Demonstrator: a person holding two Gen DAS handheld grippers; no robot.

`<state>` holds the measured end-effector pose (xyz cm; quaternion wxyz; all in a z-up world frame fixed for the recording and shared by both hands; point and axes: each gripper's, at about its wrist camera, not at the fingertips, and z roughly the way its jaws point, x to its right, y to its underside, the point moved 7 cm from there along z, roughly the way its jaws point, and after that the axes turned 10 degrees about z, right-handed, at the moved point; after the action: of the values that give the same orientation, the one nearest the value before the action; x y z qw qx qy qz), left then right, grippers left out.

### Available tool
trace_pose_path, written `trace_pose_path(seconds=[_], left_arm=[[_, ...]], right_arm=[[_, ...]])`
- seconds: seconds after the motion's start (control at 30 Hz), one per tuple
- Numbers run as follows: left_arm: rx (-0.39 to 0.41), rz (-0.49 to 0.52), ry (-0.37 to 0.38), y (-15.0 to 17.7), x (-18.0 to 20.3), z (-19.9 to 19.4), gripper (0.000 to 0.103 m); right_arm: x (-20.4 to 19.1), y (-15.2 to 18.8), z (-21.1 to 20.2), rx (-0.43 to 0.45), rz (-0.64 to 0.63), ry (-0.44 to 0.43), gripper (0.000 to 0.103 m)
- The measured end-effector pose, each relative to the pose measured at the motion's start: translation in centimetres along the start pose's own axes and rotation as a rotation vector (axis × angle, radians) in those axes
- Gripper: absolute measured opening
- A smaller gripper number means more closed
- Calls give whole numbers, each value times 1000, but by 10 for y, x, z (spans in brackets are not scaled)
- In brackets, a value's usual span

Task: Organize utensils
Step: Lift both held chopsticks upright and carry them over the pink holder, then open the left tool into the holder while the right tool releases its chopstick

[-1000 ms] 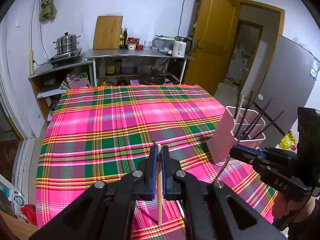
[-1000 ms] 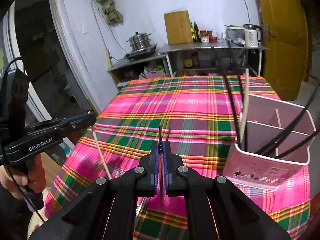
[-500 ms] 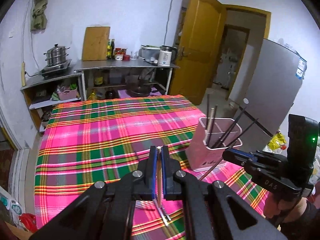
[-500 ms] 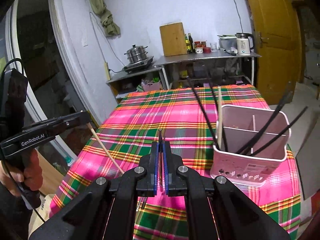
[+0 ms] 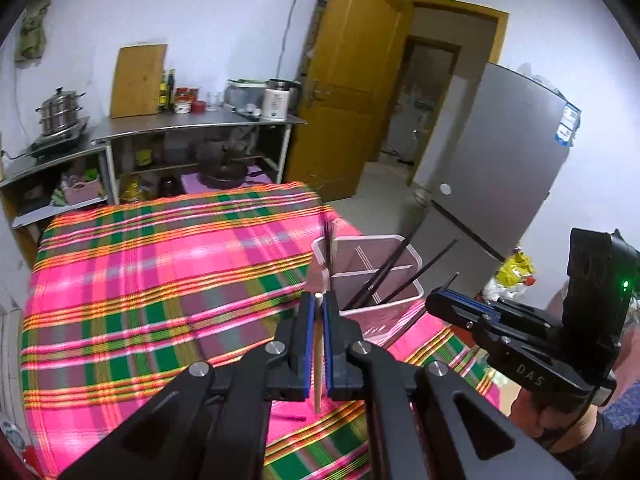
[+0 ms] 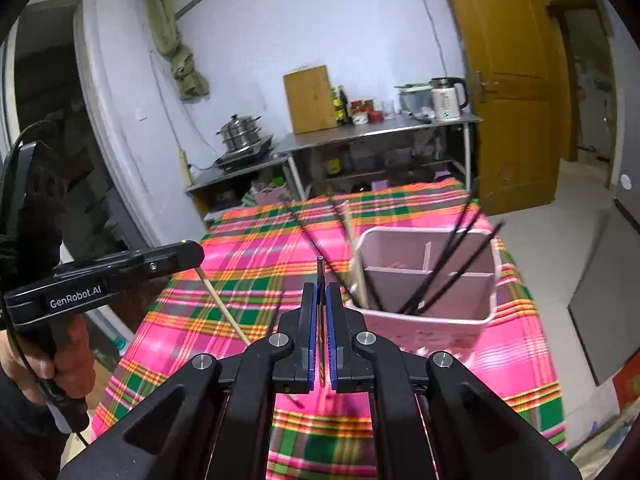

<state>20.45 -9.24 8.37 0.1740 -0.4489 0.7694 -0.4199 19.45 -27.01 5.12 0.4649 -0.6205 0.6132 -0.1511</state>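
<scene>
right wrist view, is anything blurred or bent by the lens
Right wrist view: the plaid tablecloth and pink utensil holder are motion-smeared, and the door frame bows from the fisheye. Left wrist view: the tablecloth is smeared too, while the wooden chopstick stays sharp.

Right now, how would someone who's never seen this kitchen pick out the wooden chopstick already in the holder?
Find the plaid tablecloth, then the pink utensil holder standing on it. The wooden chopstick leans in its near-left corner, the only pale, light-coloured stick there; every other chopstick in the holder is black.
</scene>
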Motion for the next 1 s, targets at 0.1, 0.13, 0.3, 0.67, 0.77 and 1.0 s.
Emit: trace_pose_path(seconds=[0.1, 0.13, 0.3, 0.67, 0.77, 1.0], left_arm=[[24, 7, 24, -19, 10, 3, 5], [34, 12, 29, -26, 14, 3, 5], [76, 23, 42, -60, 20, 8, 5], [109, 23, 19, -97, 18, 39, 5], [98, 11, 22, -94, 15, 51, 5], [50, 19, 12, -74, 14, 78, 5]], right_arm=[[9, -15, -11, 37, 11, 16, 4], [12, -22, -15, 55, 17, 20, 4], [24, -46, -27, 112, 30, 33, 4], [43, -74, -18, 169, 65, 63, 4], [47, -75, -11, 168, 77, 70, 4], [54, -61, 15, 139, 80, 98, 4]])
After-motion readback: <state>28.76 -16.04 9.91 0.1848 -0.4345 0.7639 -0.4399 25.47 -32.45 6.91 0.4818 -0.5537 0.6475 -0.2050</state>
